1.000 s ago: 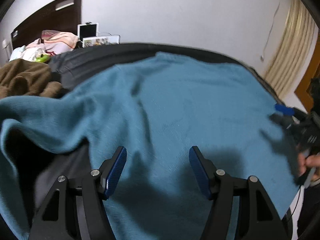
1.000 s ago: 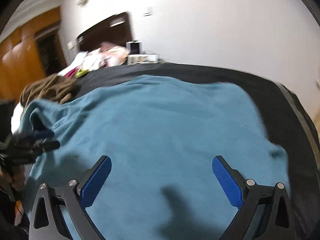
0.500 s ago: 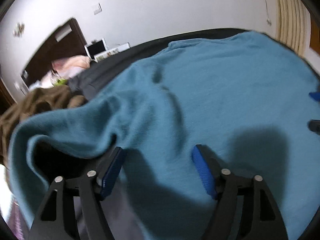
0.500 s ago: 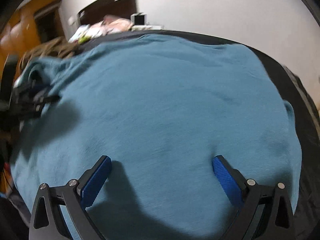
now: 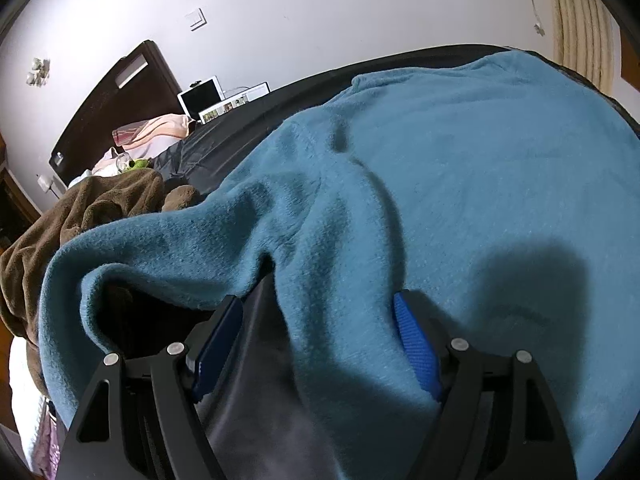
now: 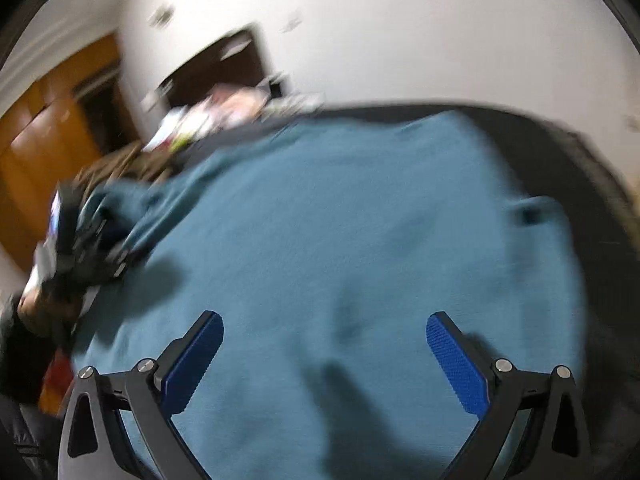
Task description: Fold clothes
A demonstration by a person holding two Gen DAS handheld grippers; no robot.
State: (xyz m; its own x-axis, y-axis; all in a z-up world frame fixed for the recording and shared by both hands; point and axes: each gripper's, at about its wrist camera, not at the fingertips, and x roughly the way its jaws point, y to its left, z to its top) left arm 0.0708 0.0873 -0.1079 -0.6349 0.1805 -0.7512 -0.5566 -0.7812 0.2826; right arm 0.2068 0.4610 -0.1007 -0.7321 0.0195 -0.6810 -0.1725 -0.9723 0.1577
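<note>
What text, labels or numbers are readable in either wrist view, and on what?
None can be read.
Printed strip beside the white tablet at the head of the bed: small pictures or print, too small to read.
Wall switch plate: no visible marking.
Teal sweater, left gripper and right gripper: no label or brand showing.
Right wrist view: motion-blurred, nothing legible.
</note>
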